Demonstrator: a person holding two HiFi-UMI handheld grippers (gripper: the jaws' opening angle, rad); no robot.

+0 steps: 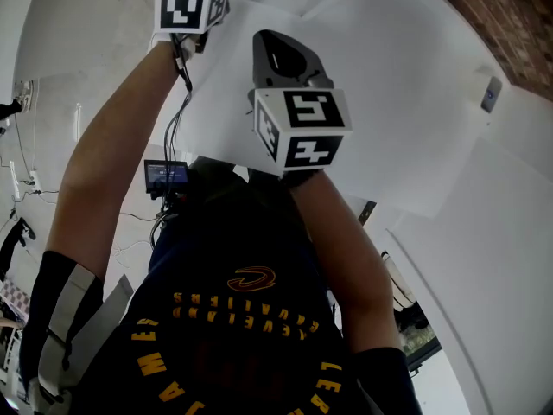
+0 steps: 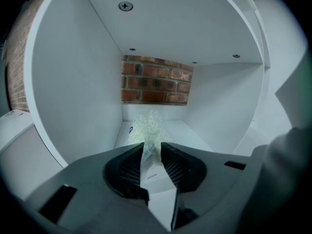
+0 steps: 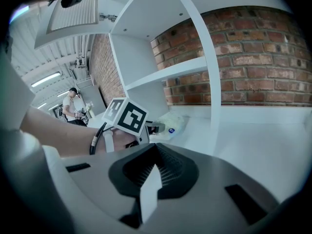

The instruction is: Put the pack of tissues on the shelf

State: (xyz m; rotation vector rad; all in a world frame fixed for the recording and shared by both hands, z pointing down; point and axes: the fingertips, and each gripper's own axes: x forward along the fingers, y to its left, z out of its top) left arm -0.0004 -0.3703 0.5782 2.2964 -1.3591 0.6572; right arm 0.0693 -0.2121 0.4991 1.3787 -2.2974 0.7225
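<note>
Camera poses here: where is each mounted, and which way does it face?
Left gripper view: on left gripper, facing into shelf compartment; jaws clamp pack of tissues.
Right gripper view: on right gripper, facing shelf sidelong; left forearm shows.
Head view: on head, steeply down; left forearm, right forearm, shirt.
Shared: both gripper views show the pack.
</note>
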